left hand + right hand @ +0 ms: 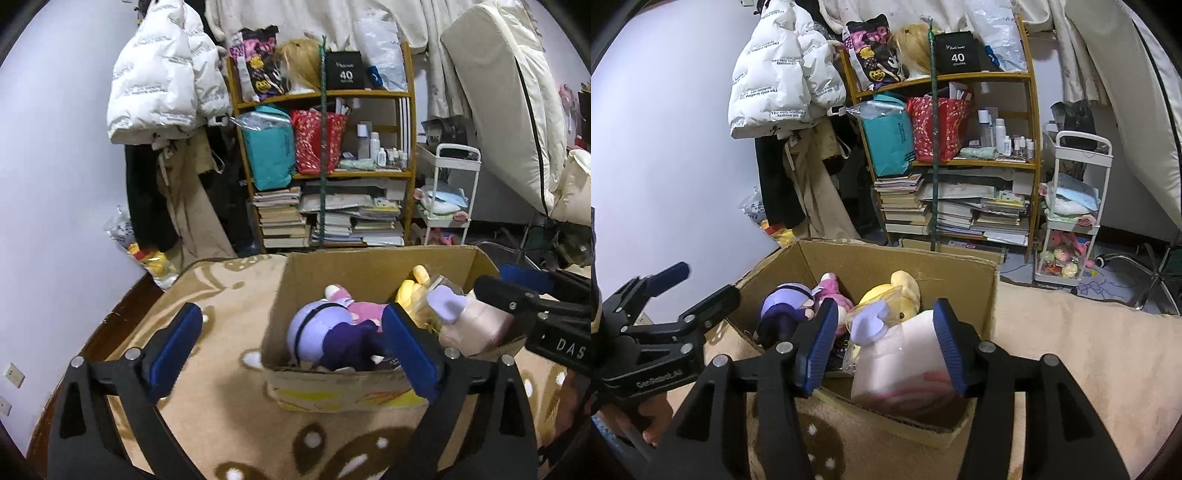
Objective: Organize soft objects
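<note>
**A:** Start big. What is the step in hand?

**B:** Dropping soft toys into the open brown cardboard box [871, 266], which sits on the tan fleece blanket with dark-brown-and-white spots [229, 295]. It looks like a release in progress, maybe both claws at once.

**A:** What is already in the box?

**B:** At the left, a lavender round-headed plush doll with a pink body and dark purple lower part [317, 328]. At the far right, a yellow plush animal [897, 291]. Nearest, at the right, a pale pink soft toy in clear plastic wrap with a lilac bow on top [905, 354], partly over the near rim.

**A:** And the right claw [884, 347]?

**B:** Its blue pads stand either side of the pink wrapped toy. The right pad touches or nearly touches it; the left pad shows a gap, so I judge the grip is let go. Whether the toy has fully settled I cannot tell.

**A:** The left claw [293, 339]?

**B:** Spread wide, nothing between the pads. Its right pad hangs over the box beside the lavender doll; its left pad is over the blanket, left of the box.

**A:** Next move?

**B:** My judgement: lift both claws clear without snagging the plastic wrap, check that the pink toy slides inward rather than tipping over the near rim, then find the next soft thing. None lies in plain view on the blanket.
</note>
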`<move>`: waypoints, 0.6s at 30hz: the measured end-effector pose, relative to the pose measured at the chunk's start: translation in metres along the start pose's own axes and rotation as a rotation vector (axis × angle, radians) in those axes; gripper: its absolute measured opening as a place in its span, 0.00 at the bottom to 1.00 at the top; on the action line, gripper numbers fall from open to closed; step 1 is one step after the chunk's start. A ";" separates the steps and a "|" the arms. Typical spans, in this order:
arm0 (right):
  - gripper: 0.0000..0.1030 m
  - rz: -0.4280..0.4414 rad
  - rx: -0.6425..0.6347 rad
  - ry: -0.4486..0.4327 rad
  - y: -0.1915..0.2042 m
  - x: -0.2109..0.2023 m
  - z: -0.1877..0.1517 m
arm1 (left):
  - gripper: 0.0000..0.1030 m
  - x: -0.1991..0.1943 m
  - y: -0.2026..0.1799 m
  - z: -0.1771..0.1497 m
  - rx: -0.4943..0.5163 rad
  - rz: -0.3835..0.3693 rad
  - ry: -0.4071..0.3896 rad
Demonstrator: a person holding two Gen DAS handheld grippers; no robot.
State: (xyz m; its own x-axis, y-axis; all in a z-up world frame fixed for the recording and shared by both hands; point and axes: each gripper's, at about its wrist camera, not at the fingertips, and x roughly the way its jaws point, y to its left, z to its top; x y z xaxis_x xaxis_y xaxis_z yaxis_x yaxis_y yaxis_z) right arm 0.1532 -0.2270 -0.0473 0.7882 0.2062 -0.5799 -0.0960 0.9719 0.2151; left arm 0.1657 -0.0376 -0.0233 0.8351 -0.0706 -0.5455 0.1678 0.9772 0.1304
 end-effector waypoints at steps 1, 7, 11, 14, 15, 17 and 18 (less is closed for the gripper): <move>0.60 -0.005 0.004 -0.005 0.000 -0.004 0.000 | 0.94 -0.004 0.002 0.001 0.000 0.004 -0.005; 0.76 -0.028 0.015 -0.038 -0.002 -0.026 0.003 | 0.95 -0.025 0.010 0.002 -0.010 0.023 -0.026; 0.88 -0.046 0.025 -0.065 -0.001 -0.045 0.002 | 0.96 -0.041 0.015 0.000 -0.013 0.029 -0.035; 0.96 -0.059 0.032 -0.080 -0.001 -0.058 0.002 | 0.96 -0.053 0.017 -0.001 -0.011 0.033 -0.046; 0.99 -0.064 0.036 -0.089 -0.001 -0.064 0.002 | 0.96 -0.056 0.017 -0.001 -0.011 0.035 -0.049; 1.00 -0.073 0.039 -0.104 0.001 -0.072 0.002 | 0.96 -0.063 0.017 0.000 -0.011 0.038 -0.057; 1.00 -0.077 0.037 -0.109 0.001 -0.077 0.002 | 0.96 -0.067 0.017 0.000 -0.012 0.039 -0.060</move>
State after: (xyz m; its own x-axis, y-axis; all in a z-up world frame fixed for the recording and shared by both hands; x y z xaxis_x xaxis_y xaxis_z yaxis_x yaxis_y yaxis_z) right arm 0.0930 -0.2422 -0.0011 0.8540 0.1157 -0.5072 -0.0117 0.9790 0.2036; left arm 0.1127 -0.0158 0.0152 0.8707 -0.0438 -0.4899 0.1285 0.9817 0.1407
